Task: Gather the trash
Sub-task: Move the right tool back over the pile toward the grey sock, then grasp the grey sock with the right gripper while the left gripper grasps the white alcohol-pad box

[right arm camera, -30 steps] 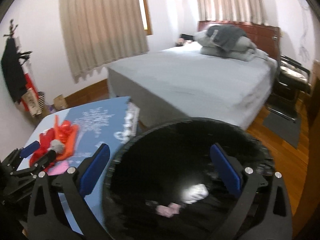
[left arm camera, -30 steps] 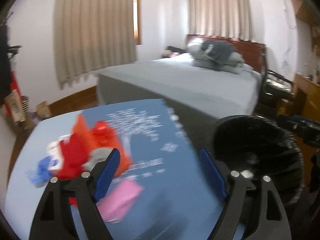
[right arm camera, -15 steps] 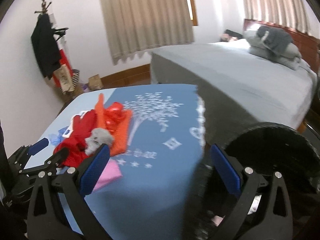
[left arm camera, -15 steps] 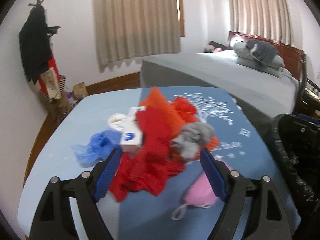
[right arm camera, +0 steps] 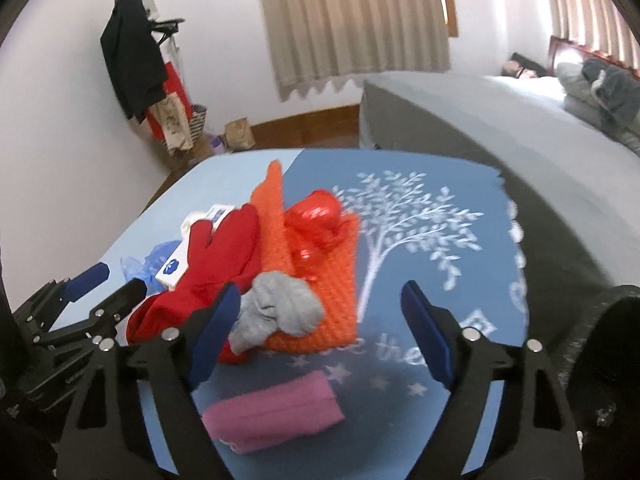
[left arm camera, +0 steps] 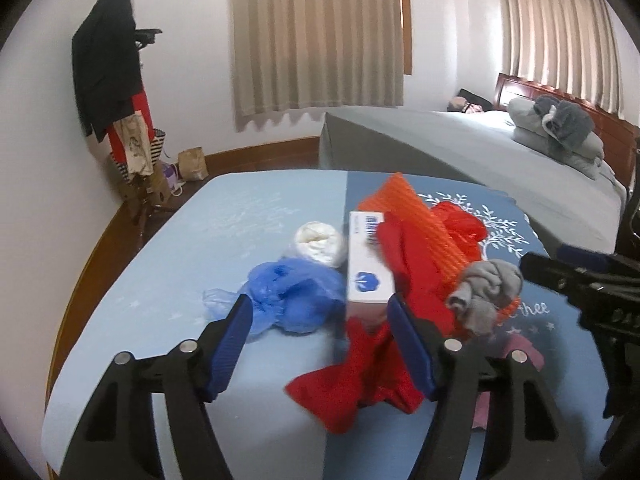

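**Two open claws over a heap of trash on the blue table**

From the left wrist camera, the left gripper [left arm camera: 320, 338] hangs low over the table [left arm camera: 240, 216] with its blue-padded jaws spread wide and nothing between them. Just ahead of the left finger lies a crumpled blue plastic bag [left arm camera: 294, 294]. A white box [left arm camera: 366, 264] stands on end near the right finger, leaning against a red cloth [left arm camera: 372, 364] that spills toward the camera. Behind the box sits a white wad [left arm camera: 320, 242]. An orange ribbed mat [left arm camera: 420, 220] rises at the back of the heap, with a red plastic bag [left arm camera: 460, 220] on it and a grey sock [left arm camera: 486, 294] at its near edge. The other claw shows at the far right.

From the right wrist camera, the right gripper [right arm camera: 322, 330] is likewise wide open and holds nothing. Its left finger sits in front of the grey sock [right arm camera: 280, 310], which rests on the orange ribbed mat [right arm camera: 328, 280]. A pink cloth [right arm camera: 276, 412] lies apart on the table below, between the fingers. The black bin [right arm camera: 608, 360] stands at the right edge, beside the table. A bed [right arm camera: 520, 120] fills the background.
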The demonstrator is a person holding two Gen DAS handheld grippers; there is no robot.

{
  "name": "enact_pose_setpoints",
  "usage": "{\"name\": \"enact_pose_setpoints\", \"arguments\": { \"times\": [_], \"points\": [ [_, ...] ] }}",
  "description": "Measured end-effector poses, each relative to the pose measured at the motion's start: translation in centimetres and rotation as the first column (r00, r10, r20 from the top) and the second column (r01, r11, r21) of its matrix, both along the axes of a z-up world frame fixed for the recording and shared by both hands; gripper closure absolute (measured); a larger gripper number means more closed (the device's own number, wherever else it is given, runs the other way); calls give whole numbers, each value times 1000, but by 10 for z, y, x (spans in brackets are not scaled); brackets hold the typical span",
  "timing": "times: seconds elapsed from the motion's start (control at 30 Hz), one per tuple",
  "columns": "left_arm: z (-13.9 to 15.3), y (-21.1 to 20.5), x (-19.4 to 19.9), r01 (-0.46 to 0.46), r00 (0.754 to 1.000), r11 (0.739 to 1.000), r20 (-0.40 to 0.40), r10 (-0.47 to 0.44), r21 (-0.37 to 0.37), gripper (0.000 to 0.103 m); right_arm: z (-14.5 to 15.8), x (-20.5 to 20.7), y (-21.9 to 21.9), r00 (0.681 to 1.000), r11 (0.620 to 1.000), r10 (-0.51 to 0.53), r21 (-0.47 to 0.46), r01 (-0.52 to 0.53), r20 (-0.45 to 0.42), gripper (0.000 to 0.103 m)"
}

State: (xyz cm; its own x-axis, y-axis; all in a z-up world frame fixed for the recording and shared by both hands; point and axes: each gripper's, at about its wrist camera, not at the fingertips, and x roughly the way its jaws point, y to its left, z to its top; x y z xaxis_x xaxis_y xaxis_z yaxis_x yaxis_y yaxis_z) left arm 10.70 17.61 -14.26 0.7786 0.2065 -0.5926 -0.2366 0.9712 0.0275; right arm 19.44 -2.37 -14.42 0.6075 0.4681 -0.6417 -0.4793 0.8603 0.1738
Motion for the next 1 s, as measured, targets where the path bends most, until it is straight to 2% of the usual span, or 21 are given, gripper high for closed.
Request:
{"name": "enact_pose_setpoints", "arguments": {
  "times": [0.2,0.33,0.43,0.67,1.0],
  "points": [
    [-5,6,-1,-9,1000,1000,-10,9,-14,34,-14,6,23,999,998,46,-29,-47,-29,33],
    [-6,9,1,-3,1000,1000,-11,3,-26,34,-26,10,31,994,995,85,-41,-88,-74,56],
    [-6,8,3,8,1000,999,-8,-8,-31,36,-27,9,30,992,995,92,-32,-95,-84,62],
    [-7,0,15,29,1000,998,-2,-29,-48,44,-16,5,14,995,997,71,5,-71,-75,63],
    [-15,-9,29,52,998,998,-26,-53,-39,46,-12,4,-1,996,999,49,14,-48,-76,63]
  ]
}}
